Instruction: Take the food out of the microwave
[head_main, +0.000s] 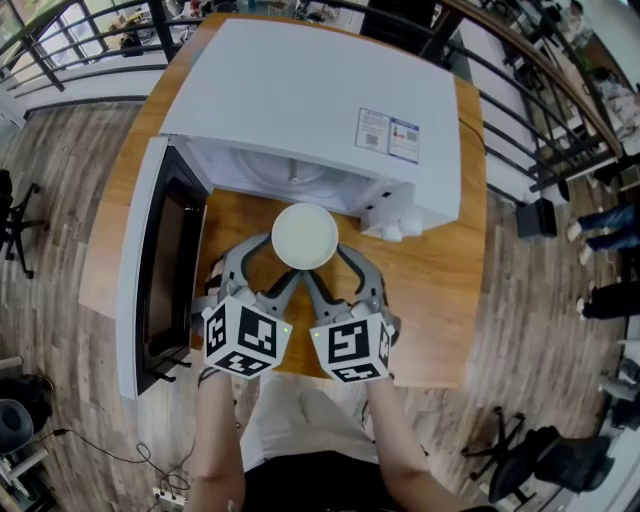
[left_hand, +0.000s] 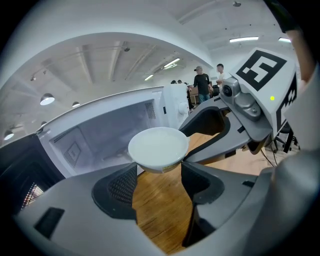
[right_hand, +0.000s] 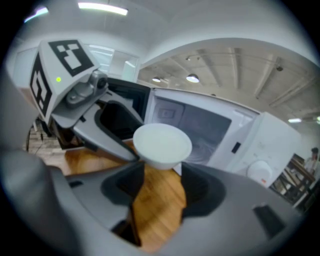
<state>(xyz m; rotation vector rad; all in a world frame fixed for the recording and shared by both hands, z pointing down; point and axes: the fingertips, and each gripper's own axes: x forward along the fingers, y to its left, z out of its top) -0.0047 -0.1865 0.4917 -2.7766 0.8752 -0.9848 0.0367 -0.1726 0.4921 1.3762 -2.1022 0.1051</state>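
Item: white bowl, out of the microwave, held above the wooden table just in front of the open cavity.

Hold: left gripper and right gripper each clamp its lower wall from their own side.

Handling: we would move both at one pace, rim level, then lower it.

Orientation: upright, mouth up; round, no long axis. Contents pale, possibly food.

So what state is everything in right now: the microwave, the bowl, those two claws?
microwave door: swung wide open.
bowl: upright, out of the microwave, held above the table.
left gripper: closed on the bowl.
right gripper: closed on the bowl.
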